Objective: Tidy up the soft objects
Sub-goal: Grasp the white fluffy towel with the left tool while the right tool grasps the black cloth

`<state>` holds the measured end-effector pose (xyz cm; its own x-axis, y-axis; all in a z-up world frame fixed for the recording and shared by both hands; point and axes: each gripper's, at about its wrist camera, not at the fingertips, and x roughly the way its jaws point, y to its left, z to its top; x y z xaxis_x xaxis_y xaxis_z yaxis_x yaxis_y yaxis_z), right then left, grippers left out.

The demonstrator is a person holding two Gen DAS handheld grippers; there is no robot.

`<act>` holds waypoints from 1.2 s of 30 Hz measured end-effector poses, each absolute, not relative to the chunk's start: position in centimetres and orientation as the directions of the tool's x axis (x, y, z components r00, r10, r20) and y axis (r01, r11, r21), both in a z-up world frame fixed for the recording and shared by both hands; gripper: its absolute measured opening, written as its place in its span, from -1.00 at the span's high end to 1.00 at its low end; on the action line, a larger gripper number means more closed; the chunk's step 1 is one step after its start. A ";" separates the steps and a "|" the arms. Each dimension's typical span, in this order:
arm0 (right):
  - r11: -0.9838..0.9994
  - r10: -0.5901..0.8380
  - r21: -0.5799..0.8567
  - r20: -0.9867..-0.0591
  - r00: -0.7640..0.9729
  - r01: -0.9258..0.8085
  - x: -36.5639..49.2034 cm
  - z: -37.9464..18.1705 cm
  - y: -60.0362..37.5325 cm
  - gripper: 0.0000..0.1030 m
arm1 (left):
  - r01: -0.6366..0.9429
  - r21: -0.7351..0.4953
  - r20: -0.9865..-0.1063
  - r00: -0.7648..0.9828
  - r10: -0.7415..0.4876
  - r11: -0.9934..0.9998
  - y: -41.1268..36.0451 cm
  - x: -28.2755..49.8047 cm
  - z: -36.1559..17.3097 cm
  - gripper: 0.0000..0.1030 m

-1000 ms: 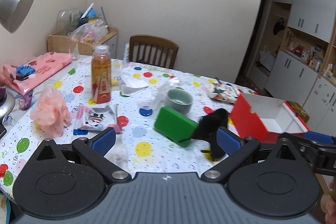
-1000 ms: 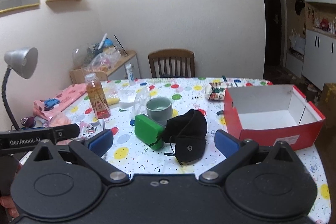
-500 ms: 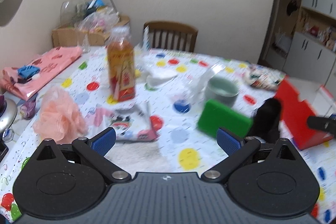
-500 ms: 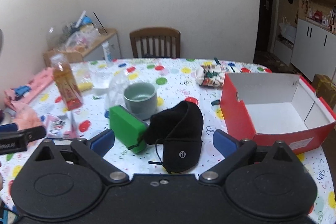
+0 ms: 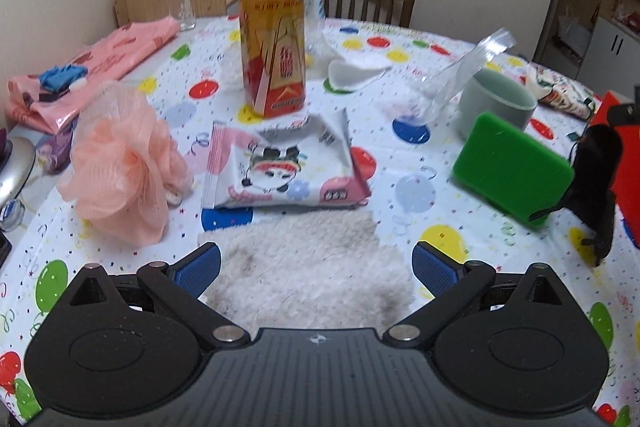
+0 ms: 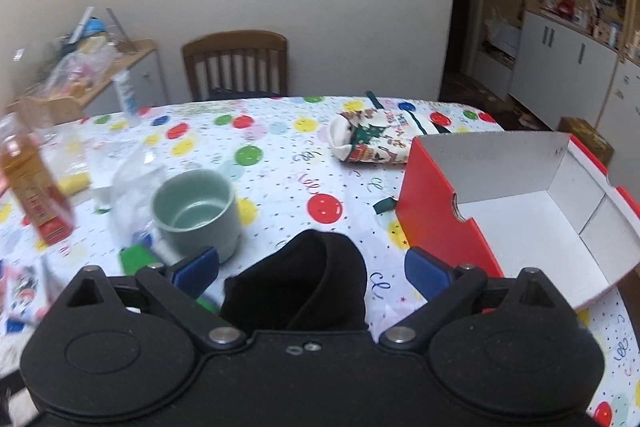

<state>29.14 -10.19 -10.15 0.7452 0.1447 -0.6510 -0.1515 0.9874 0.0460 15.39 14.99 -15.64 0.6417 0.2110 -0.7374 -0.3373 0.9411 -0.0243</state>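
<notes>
Item 1. My left gripper [image 5: 316,267]: jaws spread wide, nothing between the pads. Directly under and between them lies a white fluffy cloth [image 5: 308,263], flat on the balloon-print tablecloth [image 5: 404,187]. Just beyond its far edge, a pink-and-white tissue pack [image 5: 280,167]. Forward and left of the jaws, a peach mesh bath pouf [image 5: 124,163]. Further ahead, a tea bottle [image 5: 274,35], upright. Forward right, a green block [image 5: 512,171], tilted.

Item 2. My right gripper [image 6: 312,269]: jaws likewise parted and empty. Between them, close in, sits a black fabric mask [image 6: 308,279], humped up on the table; whether the pads touch it I cannot tell. Forward left, a grey-green cup [image 6: 196,211]. Forward right, a red box [image 6: 520,211] with a white interior, open and with nothing seen inside. Well ahead, a patterned sock [image 6: 372,139].

Item 3. Step in hand, as I judge it: reaching for the first picks, both grippers lined up over soft goods, none yet boxed.

Item 4. Next move calls for: lowering each gripper until the pads straddle a fold, closing on enough cloth to hold, then carrying rightward to the red box. The flat cloth offers little to pinch; I should press down and gather it.
</notes>
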 end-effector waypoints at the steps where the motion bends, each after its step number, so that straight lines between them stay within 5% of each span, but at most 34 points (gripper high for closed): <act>1: 0.990 0.127 0.041 -0.660 0.741 -0.133 29.8 -10.5 -9.9 -0.92 | -0.335 -0.023 -0.745 0.634 0.208 0.942 15.0 15.5 -15.9 -0.99; 9: 0.999 0.048 0.053 -0.734 0.677 -0.014 33.2 -13.1 -9.4 -0.89 | -0.339 -0.026 -0.795 0.578 0.186 0.940 15.5 16.4 -18.0 -0.98; 17: 0.997 0.055 0.071 -0.796 0.603 0.003 34.1 -14.9 -8.7 -0.67 | -0.306 0.006 -0.809 0.558 0.184 0.952 15.3 16.5 -18.9 -0.48; 27: 0.997 0.044 0.070 -0.815 0.578 0.024 32.0 -15.3 -9.4 -0.07 | -0.290 -0.018 -0.794 0.586 0.163 0.957 15.6 16.3 -18.4 0.37; 36: 0.994 0.087 0.110 -0.802 0.591 0.002 29.7 -14.2 -10.7 0.57 | -0.289 -0.086 -0.784 0.610 0.114 0.954 16.4 15.9 -17.8 0.65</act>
